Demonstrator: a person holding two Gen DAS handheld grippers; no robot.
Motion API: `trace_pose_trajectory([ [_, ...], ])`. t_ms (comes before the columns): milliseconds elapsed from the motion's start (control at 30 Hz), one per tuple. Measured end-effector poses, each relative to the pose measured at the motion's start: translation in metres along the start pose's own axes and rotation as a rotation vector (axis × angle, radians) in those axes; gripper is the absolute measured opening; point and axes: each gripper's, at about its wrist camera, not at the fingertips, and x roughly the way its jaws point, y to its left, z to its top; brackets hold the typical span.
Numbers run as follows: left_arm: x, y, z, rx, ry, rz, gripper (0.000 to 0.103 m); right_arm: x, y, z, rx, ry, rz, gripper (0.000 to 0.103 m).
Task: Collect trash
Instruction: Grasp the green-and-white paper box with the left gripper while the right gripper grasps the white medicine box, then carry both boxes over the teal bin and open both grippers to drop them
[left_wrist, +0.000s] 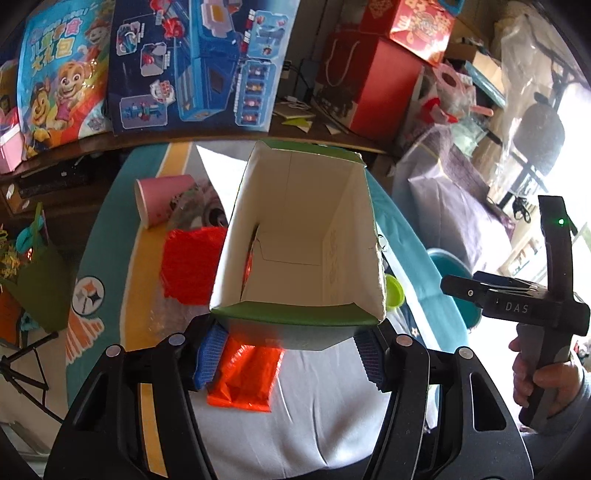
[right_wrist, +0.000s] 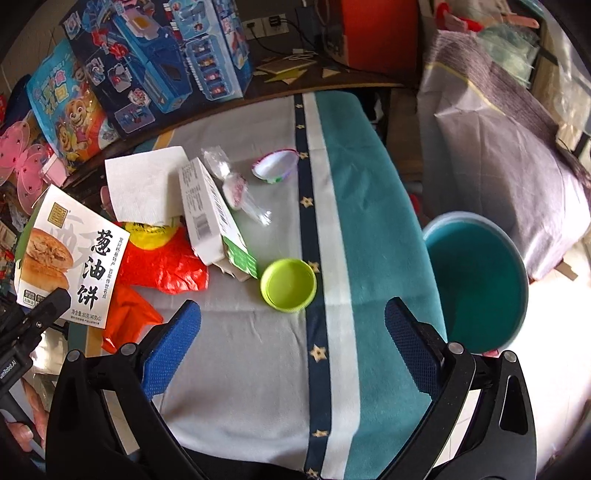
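Note:
My left gripper (left_wrist: 291, 350) is shut on an open, empty food box (left_wrist: 299, 236), green outside and white inside, held above the table; the right wrist view shows its printed pastry front (right_wrist: 70, 254) at the left. My right gripper (right_wrist: 291, 328) is open and empty over the cloth-covered table (right_wrist: 236, 369). Ahead of it lie a green lid (right_wrist: 289, 284), a white-and-green carton (right_wrist: 210, 218), a red plastic bag (right_wrist: 162, 266), a clear wrapper (right_wrist: 236, 188), a small white bowl (right_wrist: 276, 165) and a paper napkin (right_wrist: 146, 186). A teal bin (right_wrist: 476, 280) stands to the table's right.
A pink paper cup (left_wrist: 164, 201) lies on its side and an orange wrapper (left_wrist: 245, 373) lies under the box. Toy boxes (right_wrist: 162, 59), red gift boxes (left_wrist: 373, 85) and a covered purple bundle (right_wrist: 498, 147) crowd the back and right.

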Motion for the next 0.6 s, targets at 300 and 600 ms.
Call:
trace_pose_trajectory([
  [300,0.013,0.037,0.043,-0.044,-0.035,0.027,0.063,0.065,0.068,0.061,-0.17,0.095,0.066,0.067],
  [600,0.026,0.058,0.044,-0.086,-0.009,0.024,0.063,0.12,0.094,0.084,-0.216,0.184,0.078,0.046],
])
